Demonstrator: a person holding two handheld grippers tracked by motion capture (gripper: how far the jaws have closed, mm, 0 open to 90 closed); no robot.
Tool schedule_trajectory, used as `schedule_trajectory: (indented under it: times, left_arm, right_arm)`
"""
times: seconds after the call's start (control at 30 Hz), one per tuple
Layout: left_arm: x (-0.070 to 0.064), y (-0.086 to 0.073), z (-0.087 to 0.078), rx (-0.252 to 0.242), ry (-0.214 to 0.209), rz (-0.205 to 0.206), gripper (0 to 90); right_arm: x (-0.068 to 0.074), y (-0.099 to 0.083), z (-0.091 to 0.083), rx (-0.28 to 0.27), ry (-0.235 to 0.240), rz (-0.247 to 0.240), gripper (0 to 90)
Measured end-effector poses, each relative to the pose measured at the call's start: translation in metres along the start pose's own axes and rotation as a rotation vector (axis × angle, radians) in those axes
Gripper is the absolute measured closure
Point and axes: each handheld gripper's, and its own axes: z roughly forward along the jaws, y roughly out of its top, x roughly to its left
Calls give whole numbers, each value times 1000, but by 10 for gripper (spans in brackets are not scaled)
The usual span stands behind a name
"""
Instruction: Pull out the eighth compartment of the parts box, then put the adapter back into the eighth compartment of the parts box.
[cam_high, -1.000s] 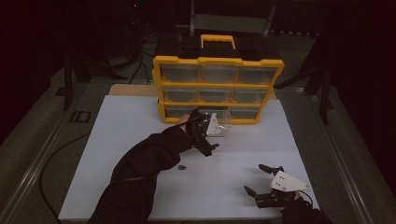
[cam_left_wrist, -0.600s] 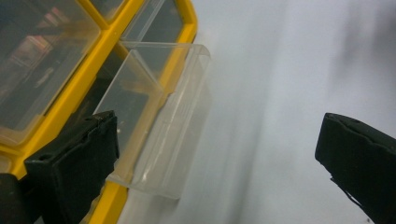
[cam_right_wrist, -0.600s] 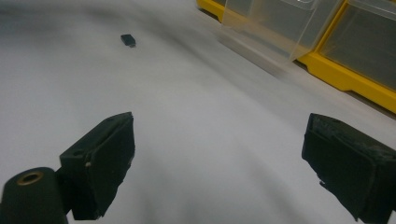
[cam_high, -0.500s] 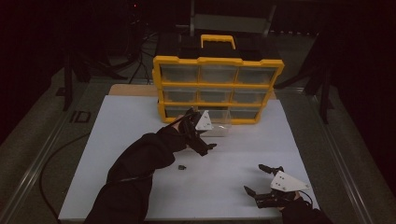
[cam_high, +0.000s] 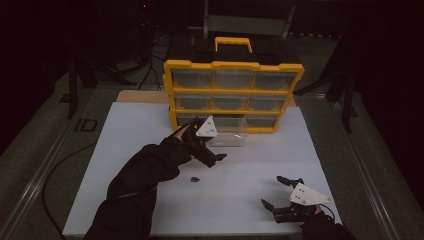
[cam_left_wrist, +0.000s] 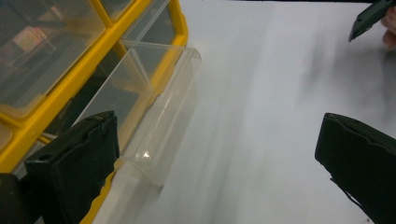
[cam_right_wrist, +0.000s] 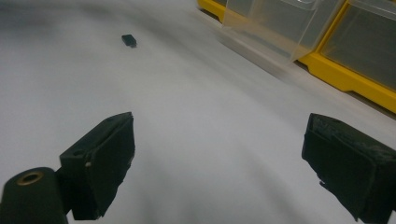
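Nearest, hovering low over the white table with the right tongs spread wide and gripping nothing; seeing plain table between both pads in the right gripper view.

Farther in, lying loose on the table, well apart from those tongs: a small black piece, also showing far off in the right gripper view.

Just beyond the piece, holding the left tongs apart too, empty, angled down beside the clear drawer; in the left gripper view, standing with one pad close by the drawer's front corner, not touching as far as can be told.

Sticking out of the bottom row of the yellow cabinet, open at the top and seemingly empty: that drawer.

Judging the step as fetching the black piece for the drawer. Dropping the left tongs straight down over the piece, pads either side of it, closing gently since something so small is liable to skid or flip on the smooth sheet. Lifting clear of the drawer's front wall before moving over it, and releasing low inside. Avoiding nudging the drawer, being light and likely sliding easily.
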Motion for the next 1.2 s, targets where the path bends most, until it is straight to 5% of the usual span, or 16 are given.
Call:
schedule_trajectory:
  times: [1.2]
  left_arm:
    - [-7,-37,-39,-74,-37,-50,1]
  right_arm:
    - [1,0,0,5,-4,-4,94]
